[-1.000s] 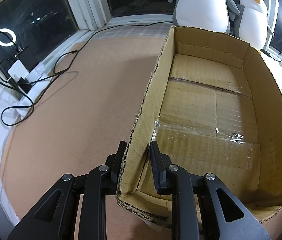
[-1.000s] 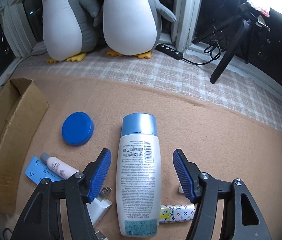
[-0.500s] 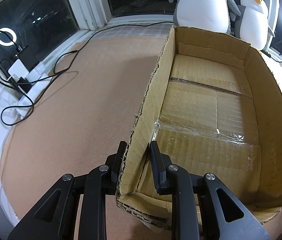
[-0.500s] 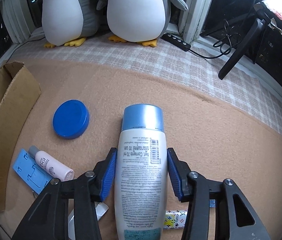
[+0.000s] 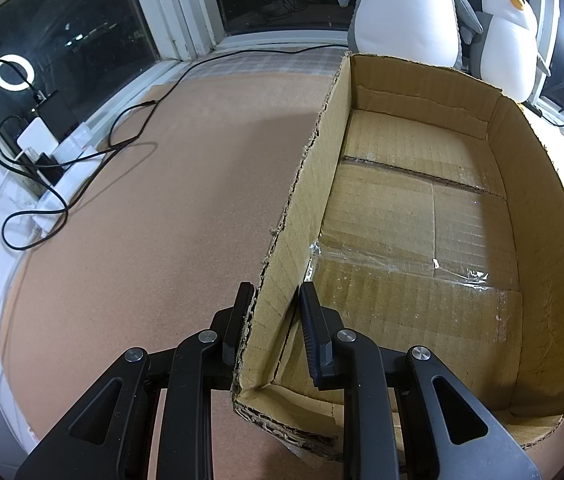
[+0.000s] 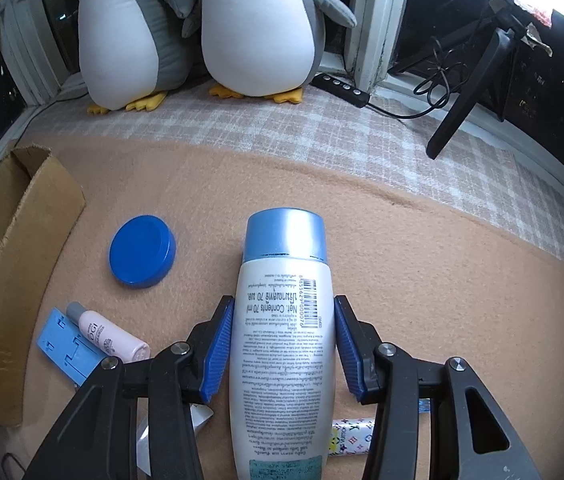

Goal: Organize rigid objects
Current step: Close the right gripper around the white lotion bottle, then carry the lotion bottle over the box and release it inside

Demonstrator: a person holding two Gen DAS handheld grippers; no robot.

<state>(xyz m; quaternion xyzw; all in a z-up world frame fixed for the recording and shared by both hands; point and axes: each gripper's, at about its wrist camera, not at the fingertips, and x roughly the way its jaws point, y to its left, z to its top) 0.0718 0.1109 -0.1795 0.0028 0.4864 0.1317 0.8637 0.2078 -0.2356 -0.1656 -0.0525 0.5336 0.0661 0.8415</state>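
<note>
A white lotion bottle with a light-blue cap lies lengthwise on the tan cloth, cap pointing away. My right gripper is shut on it, blue pads pressed to both sides of its body. The open cardboard box is empty, its taped floor bare. My left gripper is shut on the box's left wall near the near corner, one black finger outside and one inside. In the right wrist view a corner of the box shows at the left.
Left of the bottle lie a blue round lid, a small pink tube on a blue plastic piece, a white plug and a patterned tube. Two plush penguins stand on the sill; cables and a power strip lie far left.
My right gripper's pads closed from wide apart onto the bottle's sides while moving slightly forward. The left gripper and the box have not moved.
</note>
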